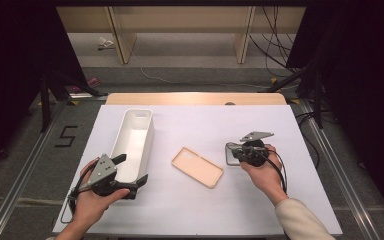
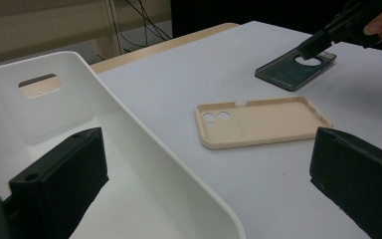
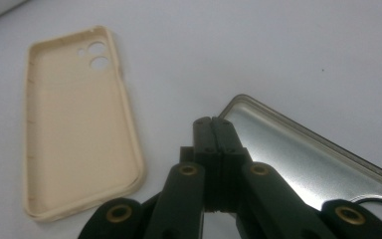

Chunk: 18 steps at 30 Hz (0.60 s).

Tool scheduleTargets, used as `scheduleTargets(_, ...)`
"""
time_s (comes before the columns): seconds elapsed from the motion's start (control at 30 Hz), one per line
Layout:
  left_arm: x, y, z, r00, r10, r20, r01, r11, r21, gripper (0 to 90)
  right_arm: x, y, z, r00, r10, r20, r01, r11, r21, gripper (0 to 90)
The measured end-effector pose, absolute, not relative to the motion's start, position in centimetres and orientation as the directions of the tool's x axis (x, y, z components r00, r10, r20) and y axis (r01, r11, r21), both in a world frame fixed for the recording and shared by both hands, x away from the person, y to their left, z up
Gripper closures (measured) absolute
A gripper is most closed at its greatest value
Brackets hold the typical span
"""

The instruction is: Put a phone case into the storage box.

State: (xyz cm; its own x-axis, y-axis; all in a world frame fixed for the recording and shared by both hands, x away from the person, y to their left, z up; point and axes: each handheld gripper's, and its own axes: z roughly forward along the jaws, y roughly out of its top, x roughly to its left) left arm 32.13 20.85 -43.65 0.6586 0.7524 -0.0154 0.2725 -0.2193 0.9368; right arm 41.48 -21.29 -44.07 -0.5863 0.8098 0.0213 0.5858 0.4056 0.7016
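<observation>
A beige phone case (image 1: 197, 167) (image 2: 263, 122) (image 3: 74, 119) lies hollow side up in the middle of the white table. To its right lies a dark translucent phone case (image 1: 229, 150) (image 2: 291, 72) (image 3: 298, 149). My right gripper (image 1: 232, 152) (image 3: 213, 122) is shut, its tips at that case's near edge; I cannot tell whether they pinch the rim. My left gripper (image 1: 131, 169) (image 2: 204, 149) is open wide at the near end of a long white bin (image 1: 121, 130) (image 2: 129, 119). One jaw is inside the bin, the other outside over the table.
The white tabletop (image 1: 190, 210) has free room in front of and behind the two cases. A bare wooden strip (image 1: 195, 98) runs along its far edge. Cables and stand legs lie on the floor beyond.
</observation>
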Motion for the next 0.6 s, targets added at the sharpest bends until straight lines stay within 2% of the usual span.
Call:
scheduleTargets(0.2, 32.1, 20.8, -43.7, 0.659, 0.752, -0.013, 0.273, -0.223, 0.936, 1.2, 42.8, -20.9, -45.6, -0.564, 0.824, 0.044, 0.653, 0.412, 0.635, 90.0)
scheduleTargets(0.6, 32.1, 20.8, -43.7, 0.661, 0.75, -0.015, 0.273, -0.222, 0.936, 1.4, 43.7, -20.1, -46.6, -0.545, 0.838, 0.039, 0.714, 0.439, 0.546, 90.0)
